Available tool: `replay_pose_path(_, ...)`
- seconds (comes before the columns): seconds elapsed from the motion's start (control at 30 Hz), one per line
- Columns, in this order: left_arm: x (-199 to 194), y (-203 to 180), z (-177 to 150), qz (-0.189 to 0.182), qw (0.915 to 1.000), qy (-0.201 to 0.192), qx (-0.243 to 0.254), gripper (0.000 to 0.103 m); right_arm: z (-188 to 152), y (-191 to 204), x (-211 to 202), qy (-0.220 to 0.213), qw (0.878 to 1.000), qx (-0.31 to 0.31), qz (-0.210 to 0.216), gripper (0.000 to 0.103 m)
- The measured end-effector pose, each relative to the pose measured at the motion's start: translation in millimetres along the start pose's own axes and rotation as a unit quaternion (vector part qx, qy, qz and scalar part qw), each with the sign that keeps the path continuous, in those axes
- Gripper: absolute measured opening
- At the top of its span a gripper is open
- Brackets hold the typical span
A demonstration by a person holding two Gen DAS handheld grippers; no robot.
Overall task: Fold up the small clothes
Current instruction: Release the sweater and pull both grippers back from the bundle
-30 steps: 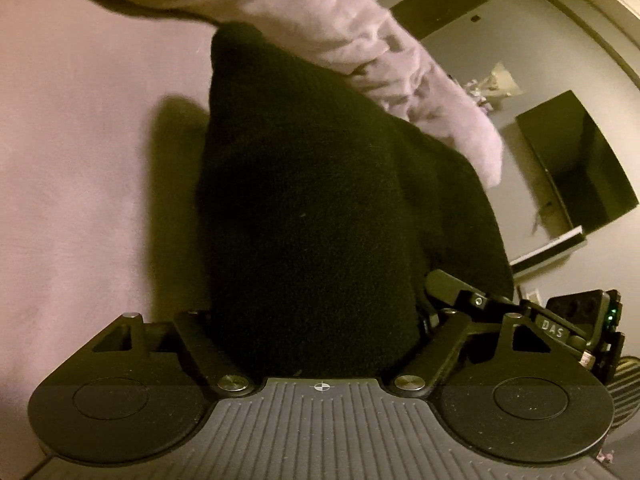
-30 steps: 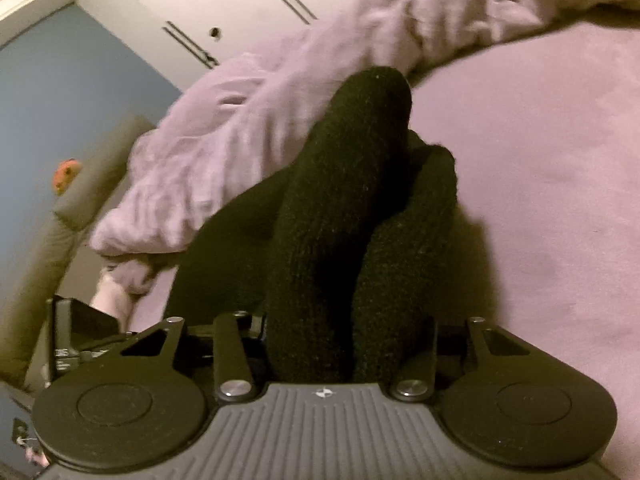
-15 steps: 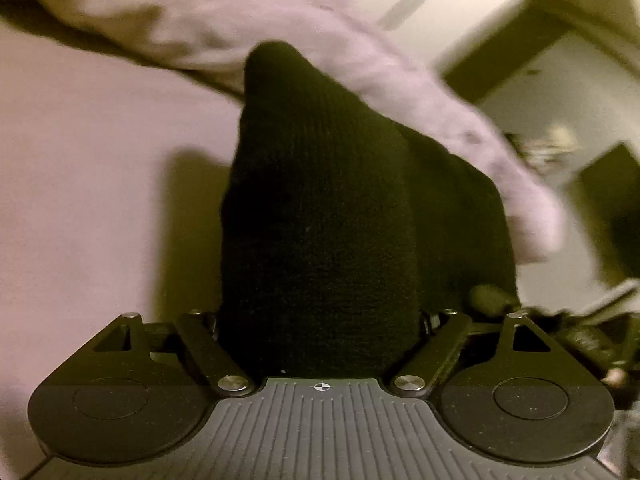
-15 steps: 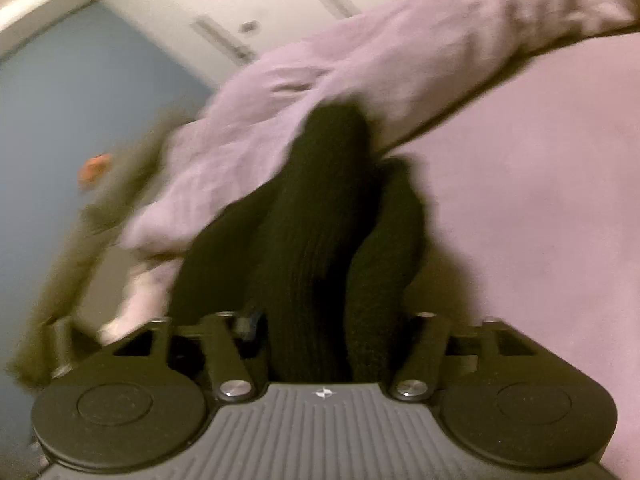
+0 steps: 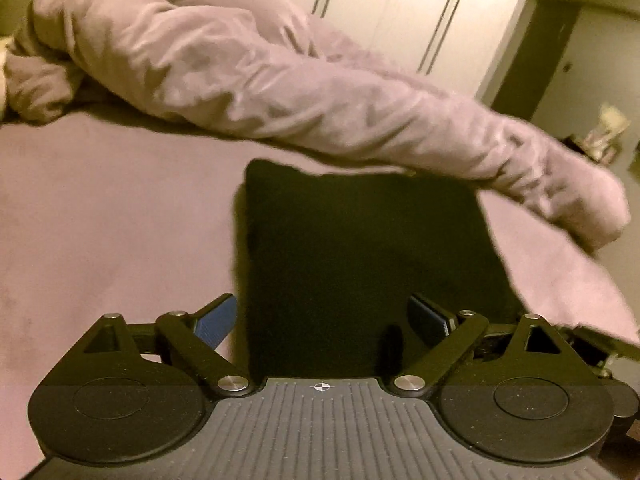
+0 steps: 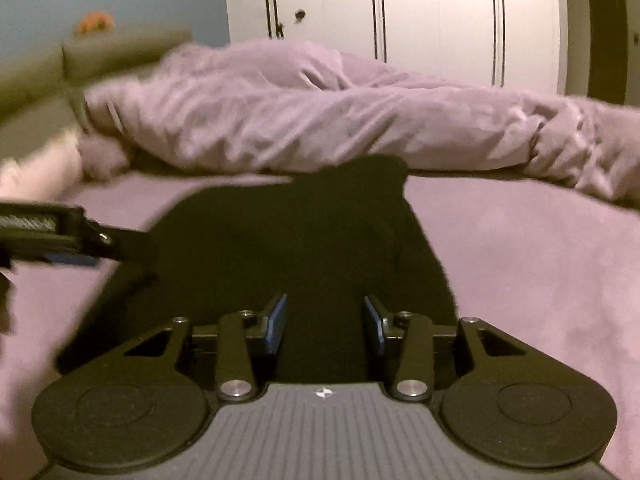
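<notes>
Both the left tool point(image 5: 322, 320) and right tool point(image 6: 325, 322) gape wide, so the soft black knitted cloth point(image 5: 360, 248) lies flat on the purple bed point(image 5: 112, 216) beside the bunched purple blanket point(image 5: 280, 80).

Black knit garment point(image 5: 360, 256) folded, lying flat on mauve bedsheet point(image 5: 100, 220), near rumpled duvet point(image 5: 280, 92).

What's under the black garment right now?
The black garment lies flat on the purple bed sheet; the bunched duvet sits behind it. Anything beneath the cloth is hidden.
</notes>
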State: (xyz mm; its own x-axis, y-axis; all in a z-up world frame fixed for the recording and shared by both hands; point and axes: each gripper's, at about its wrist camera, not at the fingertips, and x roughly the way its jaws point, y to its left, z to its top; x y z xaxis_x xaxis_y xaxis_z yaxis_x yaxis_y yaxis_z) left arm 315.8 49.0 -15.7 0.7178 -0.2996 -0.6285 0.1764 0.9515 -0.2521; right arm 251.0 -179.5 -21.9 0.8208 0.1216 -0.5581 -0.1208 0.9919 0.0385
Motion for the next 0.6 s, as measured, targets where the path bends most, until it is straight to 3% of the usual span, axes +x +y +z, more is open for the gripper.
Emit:
replay_pose_path(0.27, 22.5, -17.2, -17.5, 0.033, 0.9979, 0.028, 0.047, 0.095, -7.3, -2.5, 30.5, 0.040, 0.998, -0.021, -0.036, 0.043)
replay_pose_path(0.37, 32.9, -10.6, -26.3, 0.039, 0.9980, 0.042, 0.026, 0.101, -7.3, -6.5, 41.0, 0.049, 0.998, -0.009, -0.039, 0.050)
replay_pose_path(0.43, 32.4, -6.9, -30.3, 0.045, 0.9980, 0.042, 0.016, 0.103, -6.5, -10.5, 43.6, 0.054, 0.998, 0.011, -0.037, 0.061)
replay_pose_path(0.6, -0.9, -9.2, -32.3, 0.057, 0.9980, 0.025, 0.008, 0.102, -4.5, -13.0, 15.0, 0.037, 0.997, 0.041, -0.053, 0.083)
